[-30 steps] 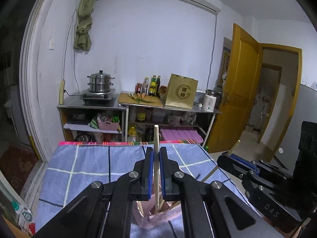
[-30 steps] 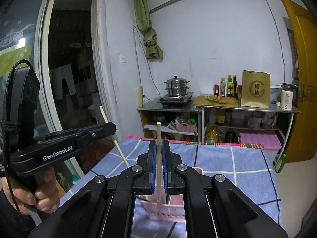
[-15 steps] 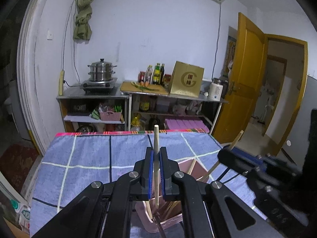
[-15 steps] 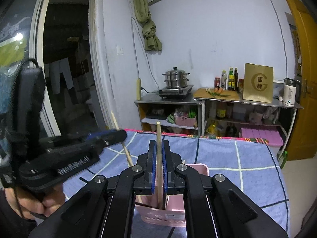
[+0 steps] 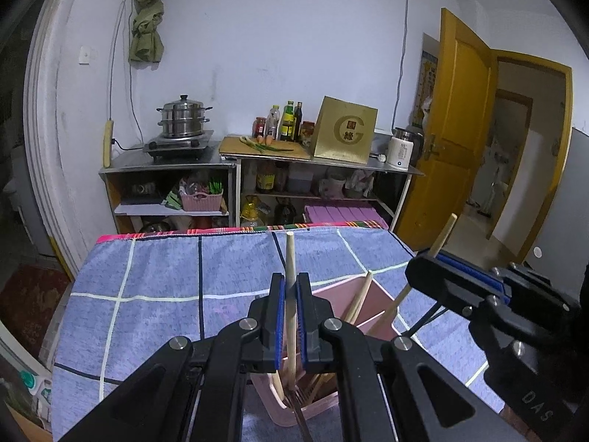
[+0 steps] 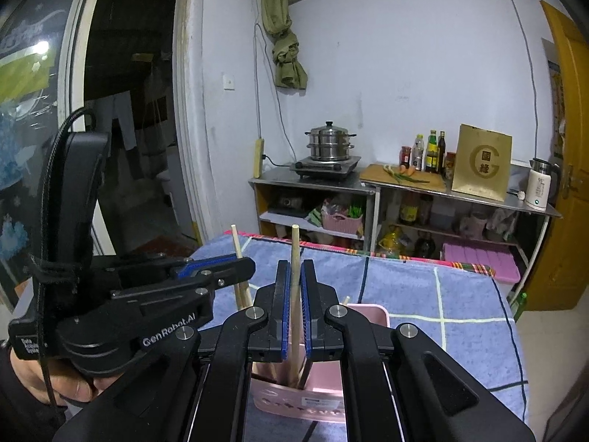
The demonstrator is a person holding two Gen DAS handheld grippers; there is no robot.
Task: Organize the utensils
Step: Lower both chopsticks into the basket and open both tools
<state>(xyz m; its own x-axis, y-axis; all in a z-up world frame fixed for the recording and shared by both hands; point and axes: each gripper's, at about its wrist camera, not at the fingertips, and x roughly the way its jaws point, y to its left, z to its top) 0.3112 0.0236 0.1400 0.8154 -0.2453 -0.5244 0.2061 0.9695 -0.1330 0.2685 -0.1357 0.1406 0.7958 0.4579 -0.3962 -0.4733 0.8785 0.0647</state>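
Over the pink holder (image 5: 371,294) on the worktop (image 5: 154,276), your two grippers have dropped lower than a second ago: left gripper (image 5: 289,316) and right gripper (image 6: 293,313) each pinch a chopstick whose tip now sits inside, so release looks next.

Pink utensil holder (image 5: 371,296) on blue, white-and-dark-checked tablecloth (image 5: 165,280); yellow door (image 5: 456,136).

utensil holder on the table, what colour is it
Pink; the utensil holder shows best in the left wrist view, standing on the blue checked cloth.
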